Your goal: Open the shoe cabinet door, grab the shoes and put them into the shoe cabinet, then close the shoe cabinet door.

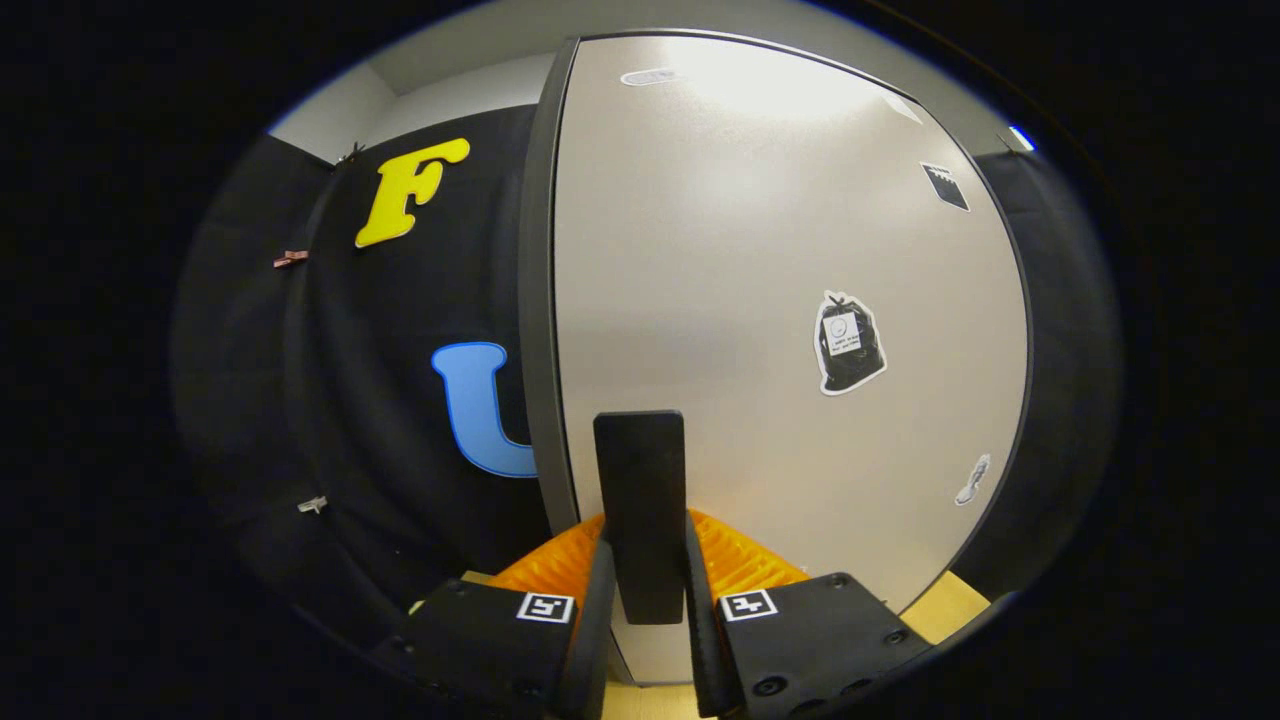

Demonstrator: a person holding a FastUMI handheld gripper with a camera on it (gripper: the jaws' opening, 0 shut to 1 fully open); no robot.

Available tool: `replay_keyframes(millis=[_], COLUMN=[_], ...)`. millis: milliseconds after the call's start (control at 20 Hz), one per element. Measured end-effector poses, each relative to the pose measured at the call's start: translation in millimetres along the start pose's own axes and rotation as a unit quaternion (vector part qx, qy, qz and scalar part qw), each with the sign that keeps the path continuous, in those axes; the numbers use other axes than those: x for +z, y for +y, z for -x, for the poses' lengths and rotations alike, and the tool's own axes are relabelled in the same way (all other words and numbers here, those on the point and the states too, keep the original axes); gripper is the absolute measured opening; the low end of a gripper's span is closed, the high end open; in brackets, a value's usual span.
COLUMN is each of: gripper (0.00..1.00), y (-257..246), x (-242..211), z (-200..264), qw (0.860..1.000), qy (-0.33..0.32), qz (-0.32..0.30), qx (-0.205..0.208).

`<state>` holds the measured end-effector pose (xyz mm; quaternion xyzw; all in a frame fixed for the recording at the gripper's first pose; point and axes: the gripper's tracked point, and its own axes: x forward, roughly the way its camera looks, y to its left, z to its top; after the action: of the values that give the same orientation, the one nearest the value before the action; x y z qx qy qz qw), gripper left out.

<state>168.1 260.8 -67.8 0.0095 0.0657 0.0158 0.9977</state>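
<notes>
The shoe cabinet door (pixel 760 300) is a pale, glossy panel with a dark edge (pixel 535 300) along its left side. It rises straight ahead of me and carries a few stickers (pixel 848 343). A black flat handle (pixel 640 470) stands upright on the door. My gripper (pixel 645 570) is shut on the lower part of this handle, one finger (pixel 598 590) pressing from the left and the other from the right. I cannot tell whether the door is closed or slightly ajar.
The booth's black cloth wall (pixel 400 420) hangs to the left of the cabinet, with small clips (pixel 291 259) on it. A light wooden surface (pixel 950 605) lies under the cabinet at the lower right. A grey wall (pixel 460 80) rises behind.
</notes>
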Motion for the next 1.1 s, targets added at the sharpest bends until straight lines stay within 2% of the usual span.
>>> replay_keyframes(millis=[50,150,200,250,500,750,950,1100], gripper=[0.37,0.27,0.27,0.22,0.22,0.22,0.21,0.21], y=[-0.3,-0.1,0.4,0.0,-4.8,-28.5,-46.2,-63.9], x=[1.7,0.0,-0.3,0.8,3.9,9.6,11.5,10.9], z=[2.2,3.1,6.2,8.2,58.6,120.6,147.7,166.6], qw=[1.000,1.000,1.000,1.000,0.998,0.997,0.994,0.992], qy=[-0.001,0.004,0.005,0.002,-0.020,-0.037,-0.026,-0.025], qz=[0.004,0.005,0.004,0.004,0.013,0.020,0.014,0.012], qx=[-0.003,0.006,0.012,0.018,0.051,0.068,0.107,0.119])
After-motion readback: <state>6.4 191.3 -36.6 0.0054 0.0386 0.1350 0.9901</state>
